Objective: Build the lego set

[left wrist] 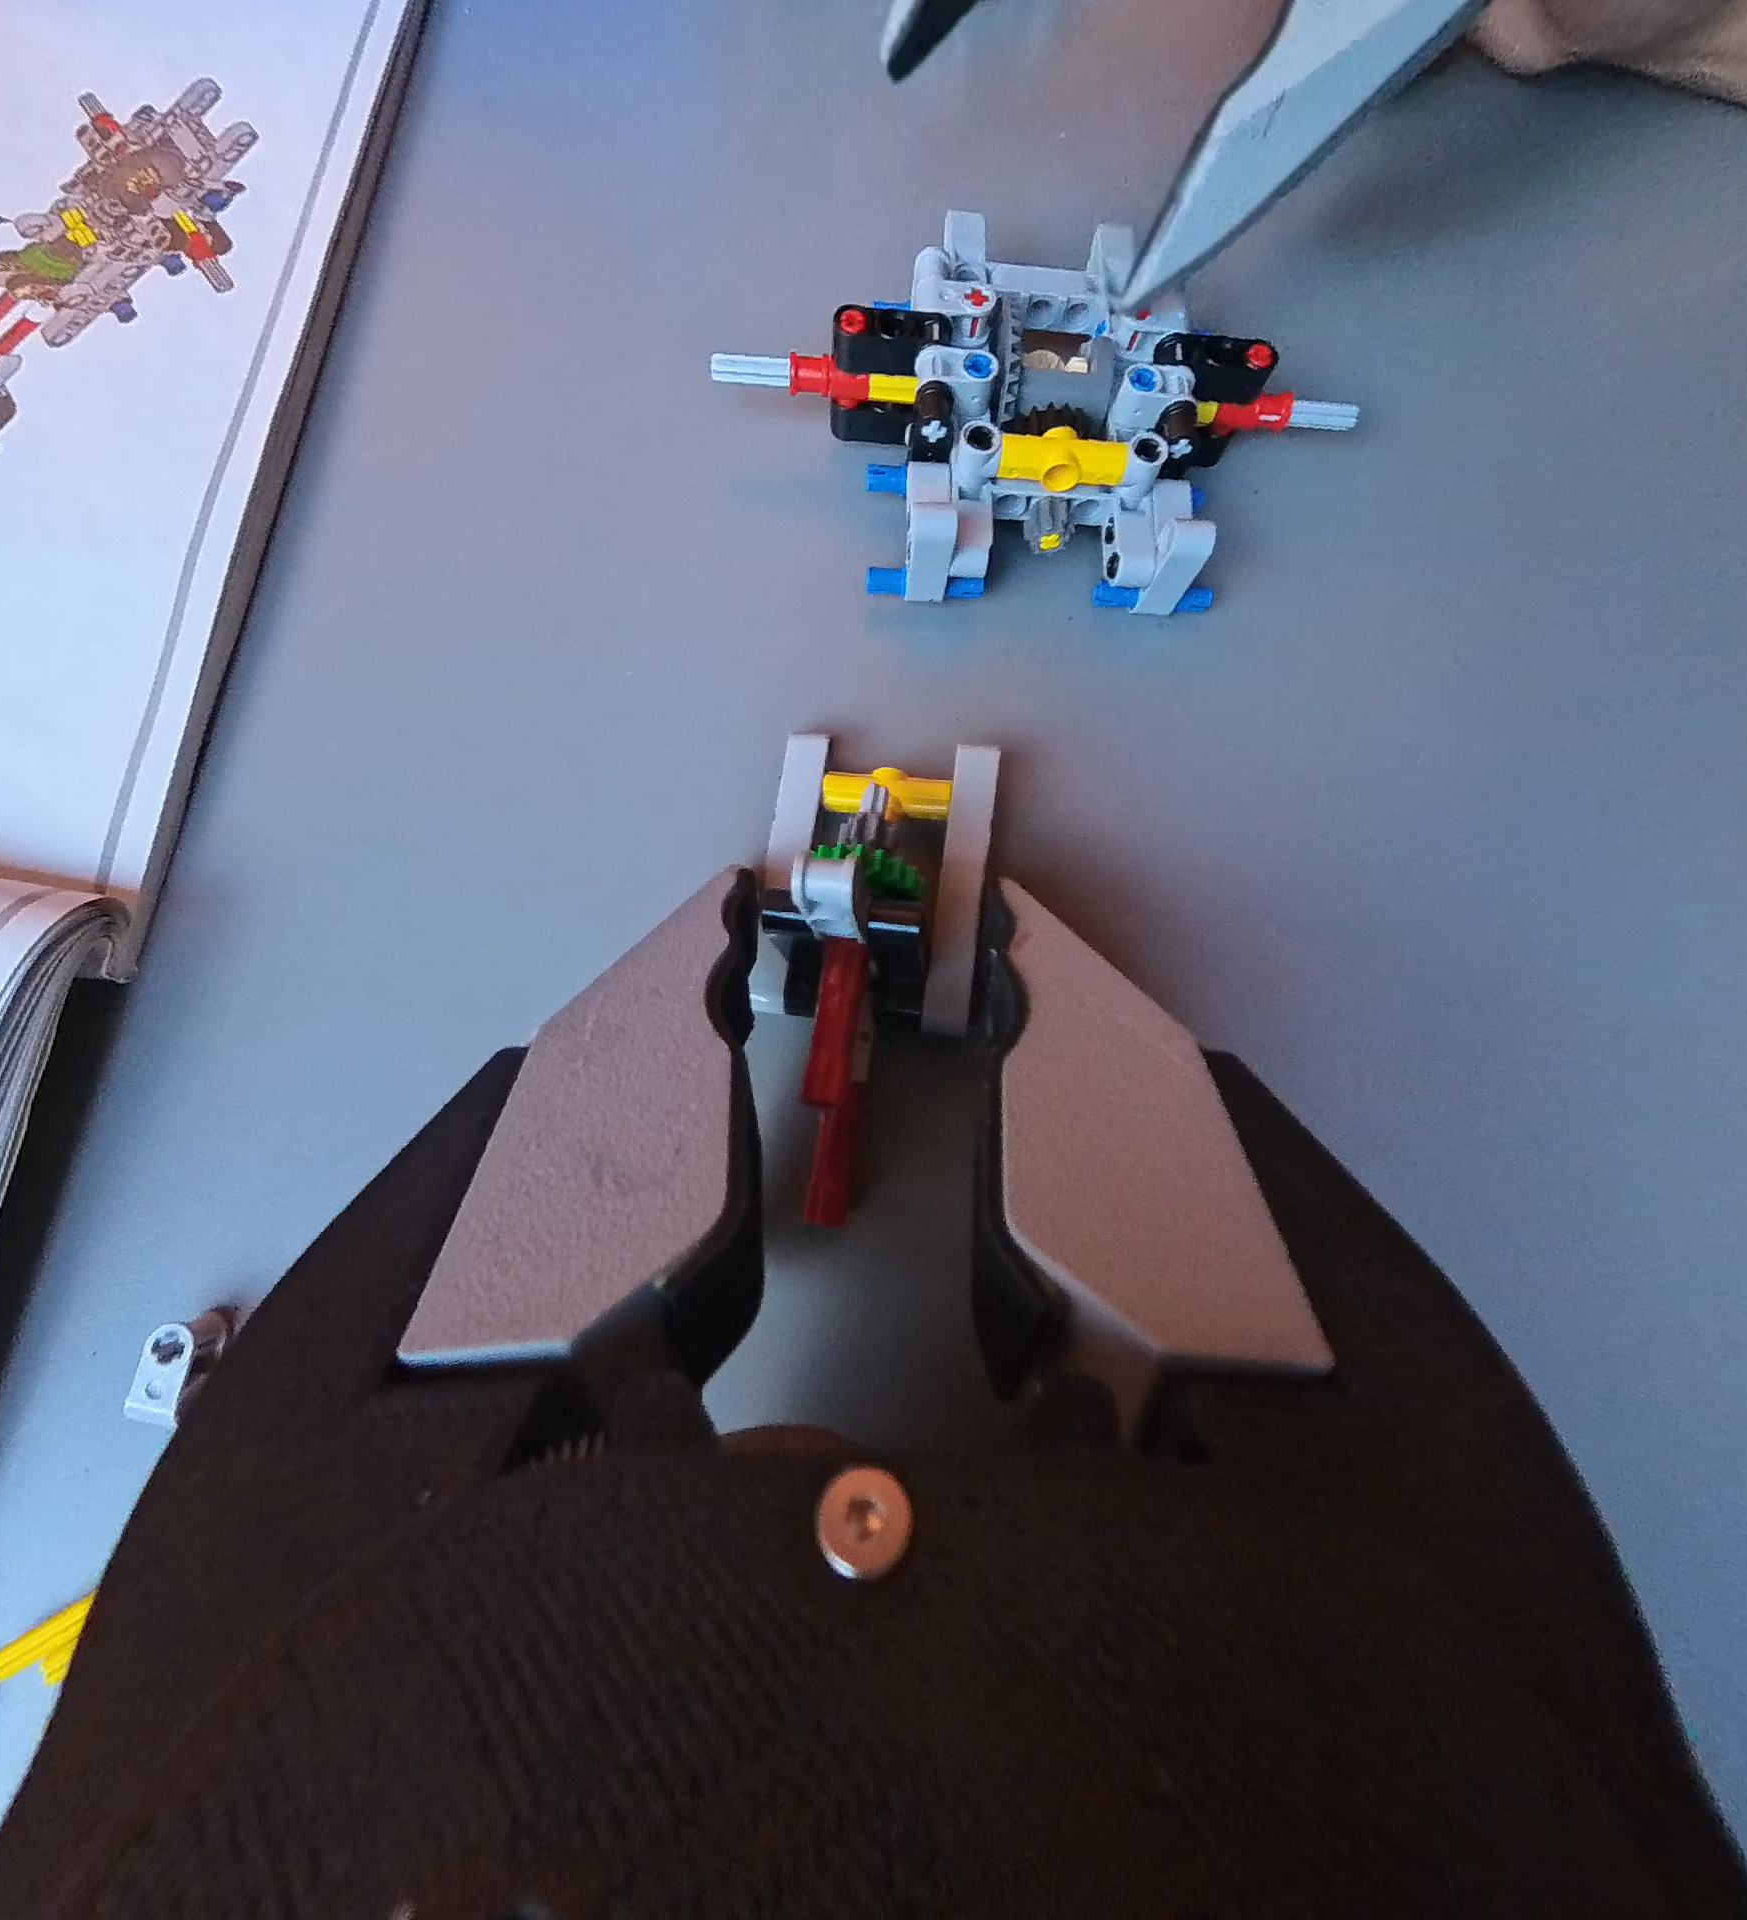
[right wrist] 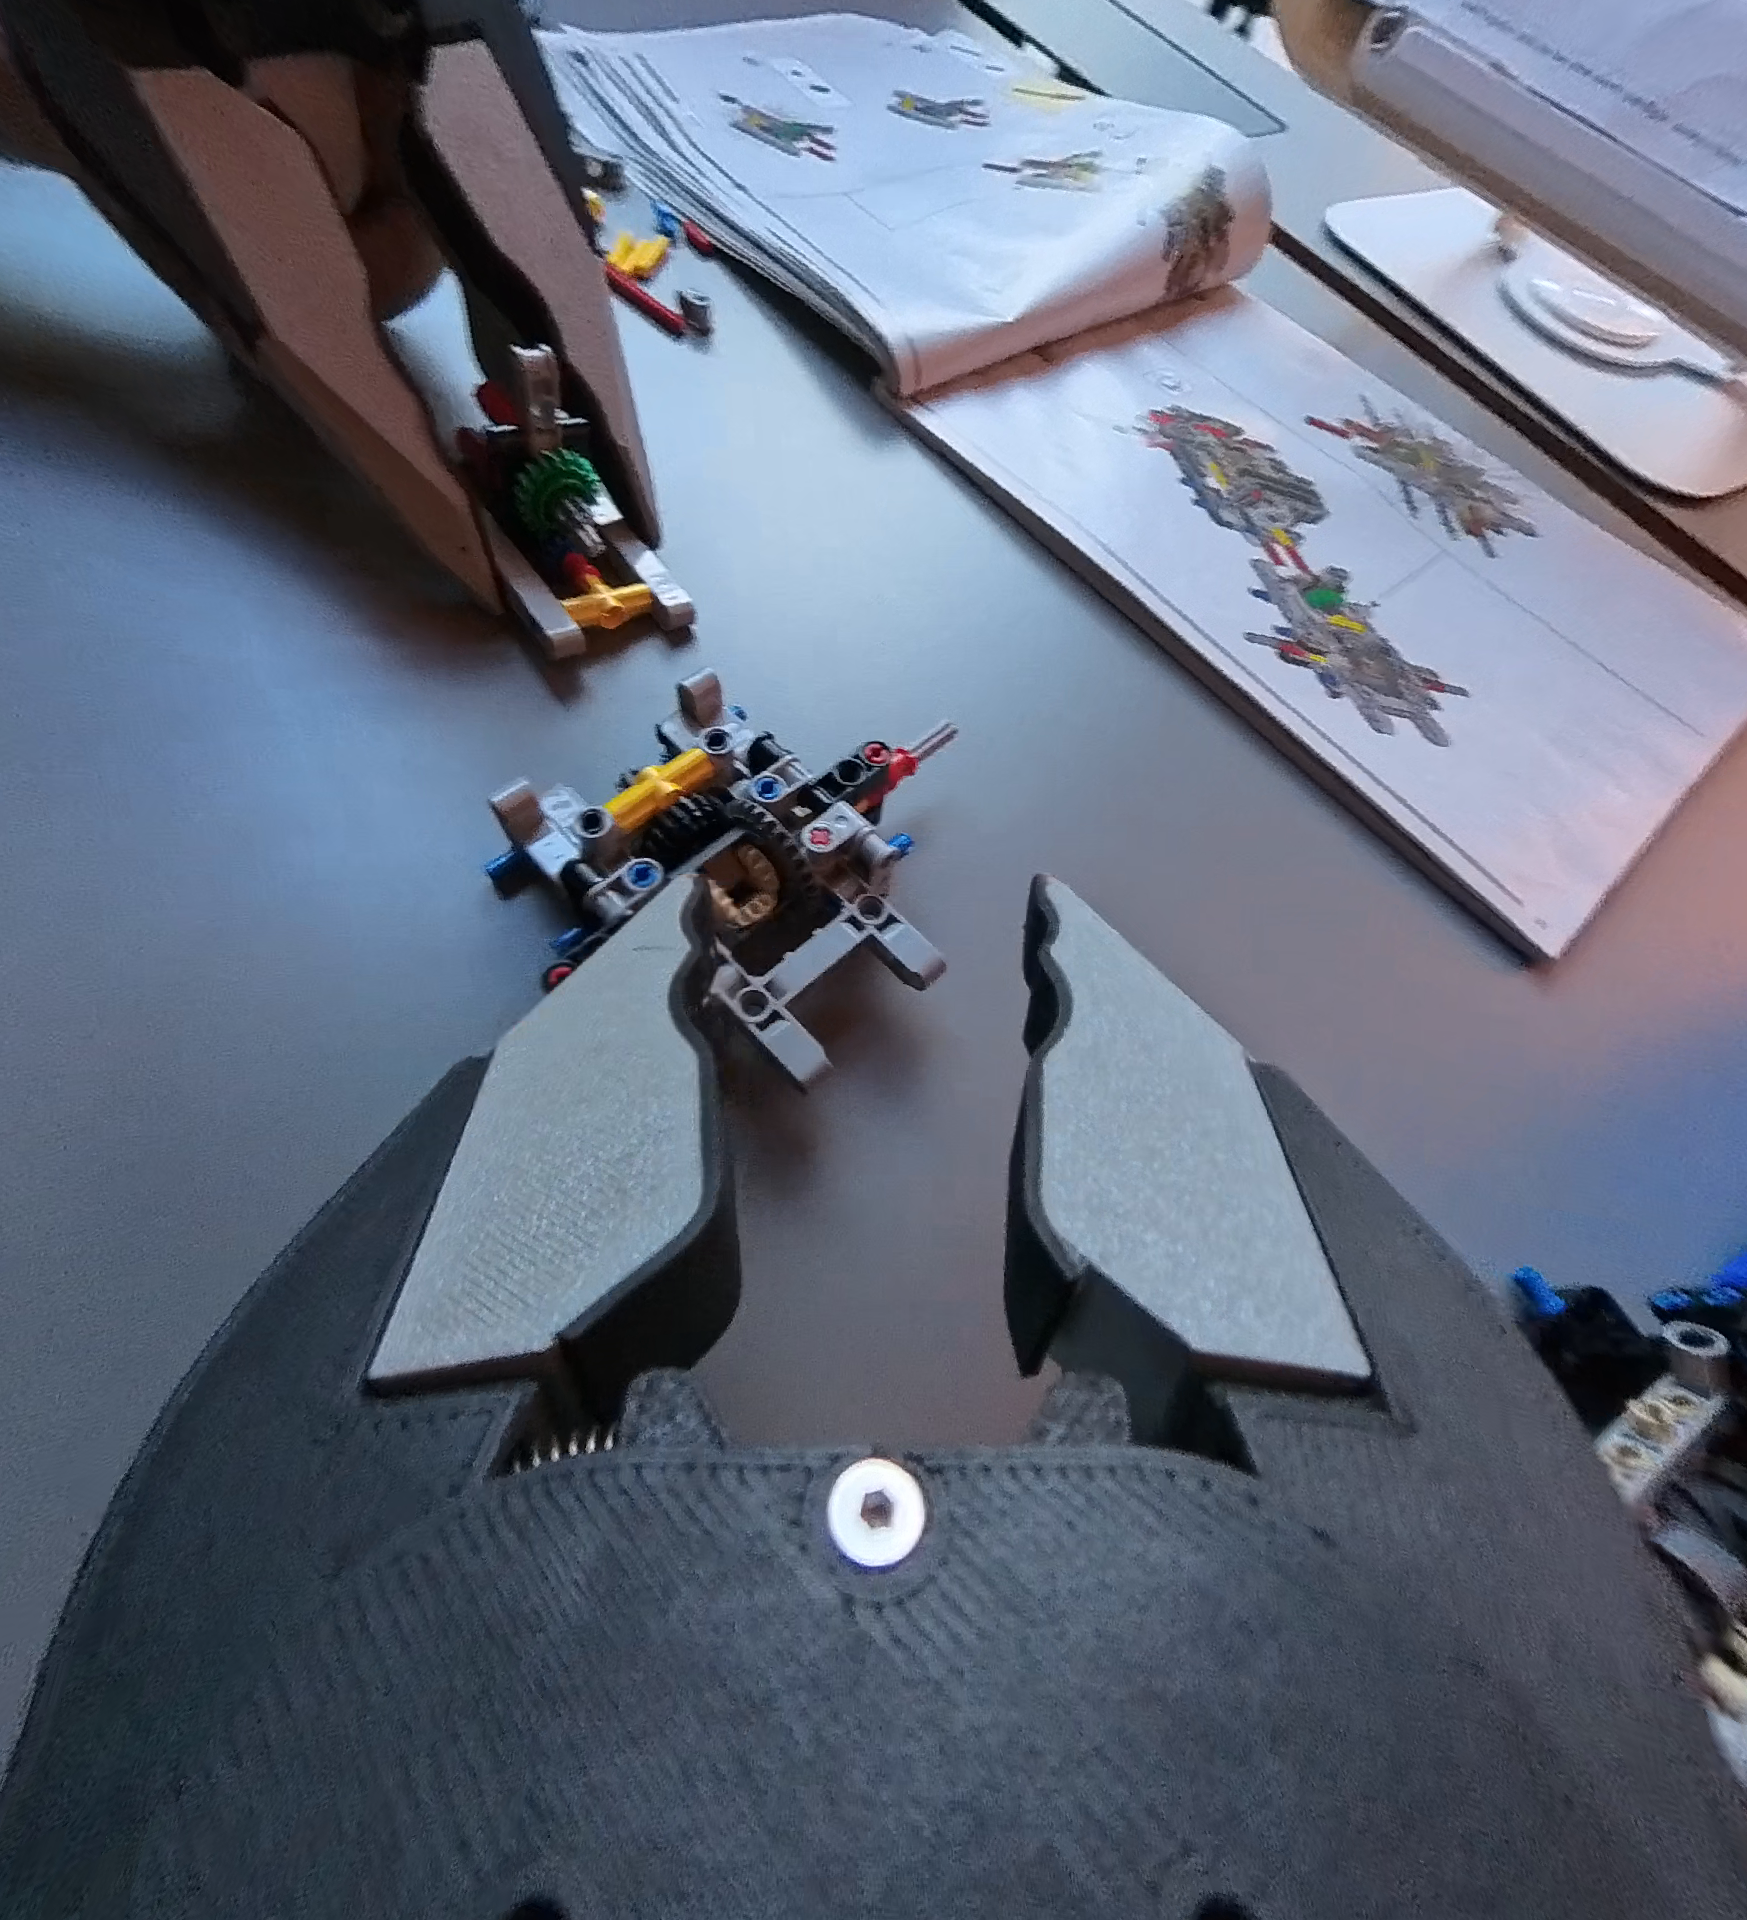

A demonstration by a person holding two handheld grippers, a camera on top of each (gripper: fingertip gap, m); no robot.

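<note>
My left gripper (left wrist: 874,935) pinches a small brick assembly (left wrist: 874,894) — both pads press its two grey side beams, a yellow cross-piece and green gear show ahead of my fingertips, and a red axle trails back between the fingers. Its front end touches the grey table (left wrist: 1471,935). My right gripper (right wrist: 864,956) stands spread, gripping nothing; its left fingertip (right wrist: 640,966) is at the rear frame of a larger grey gear assembly (right wrist: 744,852), while the right fingertip sits well clear of it. That assembly lies on the table just ahead of my left fingers. An open instruction booklet (left wrist: 69,520) lies off to their left, with loose bricks (left wrist: 27,1652) near its edge.
</note>
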